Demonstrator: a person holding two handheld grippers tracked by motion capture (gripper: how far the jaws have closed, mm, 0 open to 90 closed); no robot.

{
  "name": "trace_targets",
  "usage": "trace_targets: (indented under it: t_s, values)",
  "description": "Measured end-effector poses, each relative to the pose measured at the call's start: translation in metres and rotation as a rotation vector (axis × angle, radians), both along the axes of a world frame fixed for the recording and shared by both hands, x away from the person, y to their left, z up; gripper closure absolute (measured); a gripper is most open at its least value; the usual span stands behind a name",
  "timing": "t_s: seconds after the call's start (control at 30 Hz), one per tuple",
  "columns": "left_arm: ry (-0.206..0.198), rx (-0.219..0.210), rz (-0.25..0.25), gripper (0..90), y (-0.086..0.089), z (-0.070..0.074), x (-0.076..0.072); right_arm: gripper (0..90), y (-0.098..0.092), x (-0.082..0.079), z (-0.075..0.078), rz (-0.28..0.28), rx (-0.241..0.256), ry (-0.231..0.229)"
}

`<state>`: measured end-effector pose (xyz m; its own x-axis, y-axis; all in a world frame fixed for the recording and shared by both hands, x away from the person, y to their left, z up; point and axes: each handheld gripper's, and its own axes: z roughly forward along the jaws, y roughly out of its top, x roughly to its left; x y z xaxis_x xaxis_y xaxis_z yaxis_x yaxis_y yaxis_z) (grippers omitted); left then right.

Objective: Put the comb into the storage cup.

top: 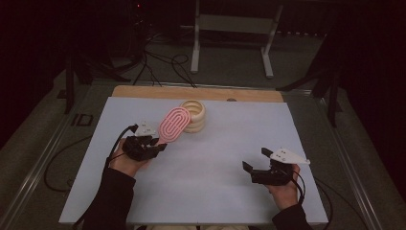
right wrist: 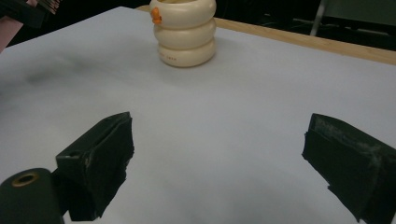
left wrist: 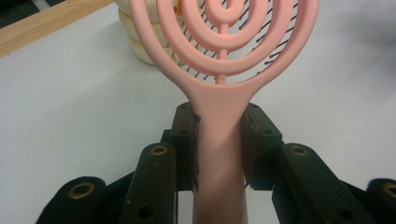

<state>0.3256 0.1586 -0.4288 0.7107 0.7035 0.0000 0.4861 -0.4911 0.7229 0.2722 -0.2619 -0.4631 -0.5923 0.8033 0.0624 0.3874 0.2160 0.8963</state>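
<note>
A pink hairbrush with an oval ringed head is held above the white table by its handle. My left gripper is shut on that handle, and the brush head points toward a cream ribbed holder. The holder stands upright near the table's far edge, with a small orange piece at its rim. The brush head partly overlaps the holder in the high view. My right gripper hovers open at the right front with nothing between its jaws.
The white table sheet covers a wooden board that shows along the far edge. Cables lie on the floor behind, and a white metal stand is beyond the table.
</note>
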Motion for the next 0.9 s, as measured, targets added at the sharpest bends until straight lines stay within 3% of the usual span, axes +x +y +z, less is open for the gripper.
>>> trace_targets:
  t_s: [0.2,0.47,0.73,0.9]
  values:
    - [-0.008,0.003,-0.011,70.2,-0.004,-0.002,-0.004,8.3,0.015,0.014,0.001,0.031,0.022,0.035]
    - [-0.018,-0.027,-0.023,70.2,-0.007,-0.002,-0.006,8.2,0.034,0.026,0.009,0.066,0.000,0.061]
    - [-0.039,-0.035,-0.029,70.2,-0.011,0.002,-0.011,8.2,0.046,0.032,0.014,0.086,0.004,0.068]
    - [-0.056,-0.037,-0.031,70.2,-0.012,0.004,-0.013,8.0,0.069,0.039,0.024,0.130,0.006,0.065]
